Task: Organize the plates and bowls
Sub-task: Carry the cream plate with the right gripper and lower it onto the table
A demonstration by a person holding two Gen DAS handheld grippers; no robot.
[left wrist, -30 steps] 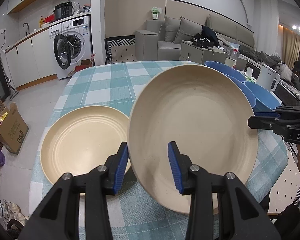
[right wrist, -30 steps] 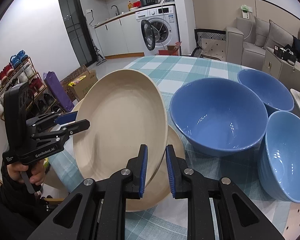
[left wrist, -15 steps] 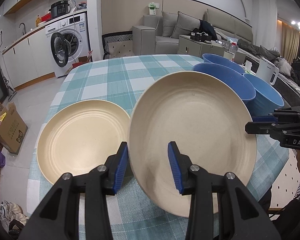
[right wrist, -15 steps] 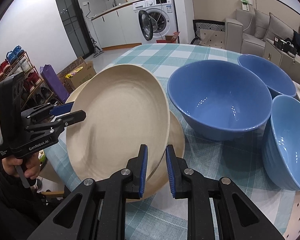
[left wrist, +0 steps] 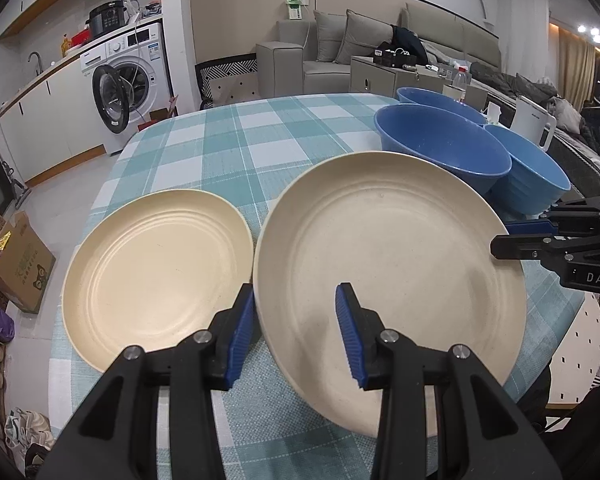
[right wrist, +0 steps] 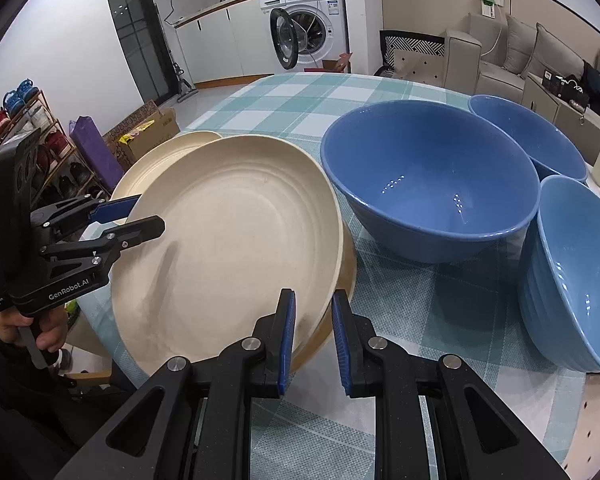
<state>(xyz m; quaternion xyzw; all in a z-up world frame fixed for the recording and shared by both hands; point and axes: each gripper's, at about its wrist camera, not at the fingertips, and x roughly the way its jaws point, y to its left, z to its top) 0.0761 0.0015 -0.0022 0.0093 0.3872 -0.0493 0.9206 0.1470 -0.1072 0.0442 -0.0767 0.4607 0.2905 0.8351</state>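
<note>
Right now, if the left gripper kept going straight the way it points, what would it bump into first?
Probably the raised cream plate: the left gripper already straddles its near rim, so the plate's inside lies straight ahead. Exact depth is unclear.

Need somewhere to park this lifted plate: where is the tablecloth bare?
Bare tablecloth lies beyond the small plate, left of the big blue bowl, out to the far edge. The right side is crowded with three bowls; the lifted plate covers the near edge.

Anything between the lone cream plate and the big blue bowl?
Only bare checked tablecloth between the lone cream plate and the big blue bowl, in the left wrist view.
</note>
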